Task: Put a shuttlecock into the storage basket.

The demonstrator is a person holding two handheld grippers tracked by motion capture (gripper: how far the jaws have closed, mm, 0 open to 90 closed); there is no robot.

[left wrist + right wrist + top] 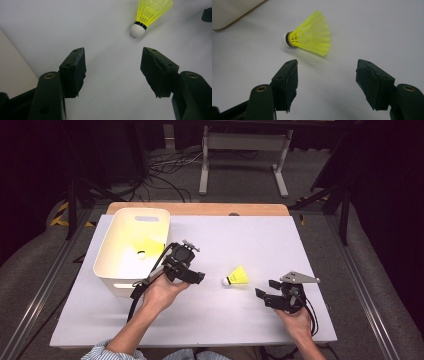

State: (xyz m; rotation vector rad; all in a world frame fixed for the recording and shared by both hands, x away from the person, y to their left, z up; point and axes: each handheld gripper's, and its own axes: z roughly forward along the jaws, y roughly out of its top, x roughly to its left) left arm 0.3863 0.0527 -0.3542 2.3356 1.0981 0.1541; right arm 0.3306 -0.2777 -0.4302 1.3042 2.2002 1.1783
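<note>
Yellow mesh shuttlecock with white cork tip (237, 277) lies on white desk (210, 320), between left tongs (196, 276) and right tongs (266, 290). Both tongs gape, empty. Second shuttlecock probably in cream plastic tub (116, 251).

This looks like a lab or test room set up for recording. The counter (200, 310) is a plain white sheet laid over a wooden board, standing on grey carpet. Dark tripod legs (75, 205) and stands flank it on both sides, loose black cables (165, 175) trail across the floor behind, and a white metal frame (245, 150) stands farther back against darkness.
</note>
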